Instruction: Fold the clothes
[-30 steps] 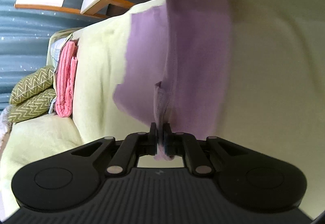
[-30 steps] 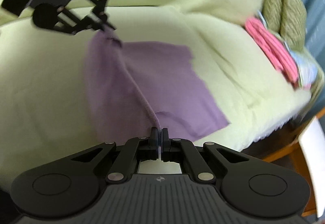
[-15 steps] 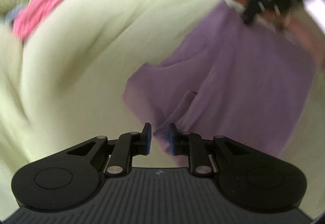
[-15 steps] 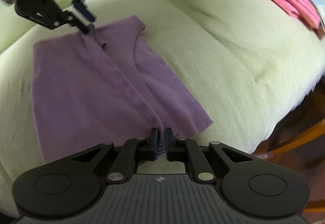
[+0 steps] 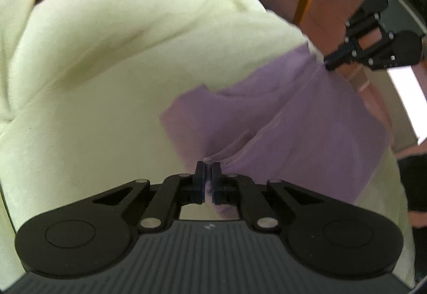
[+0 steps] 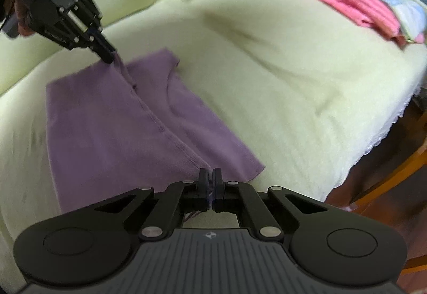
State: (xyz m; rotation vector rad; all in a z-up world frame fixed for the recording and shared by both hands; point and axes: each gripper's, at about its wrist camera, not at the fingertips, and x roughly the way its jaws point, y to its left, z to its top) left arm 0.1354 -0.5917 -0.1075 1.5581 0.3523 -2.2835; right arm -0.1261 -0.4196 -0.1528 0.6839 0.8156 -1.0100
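Purple garment [image 6: 112, 134], seam roughly gripper-to-gripper

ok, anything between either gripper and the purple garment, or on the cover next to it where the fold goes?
Nothing visible. The left gripper and right gripper are both shut on the purple garment along one seam edge. The pale green cover beside it looks bare; the pink folded stack sits well off at the far end.

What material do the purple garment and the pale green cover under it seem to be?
Purple garment: probably a soft, matte cotton-like knit; it drapes limply and shows a stitched seam. Pale green cover: seemingly a fuzzy fleece or plush, with a napped, dull surface and soft, rounded creases.
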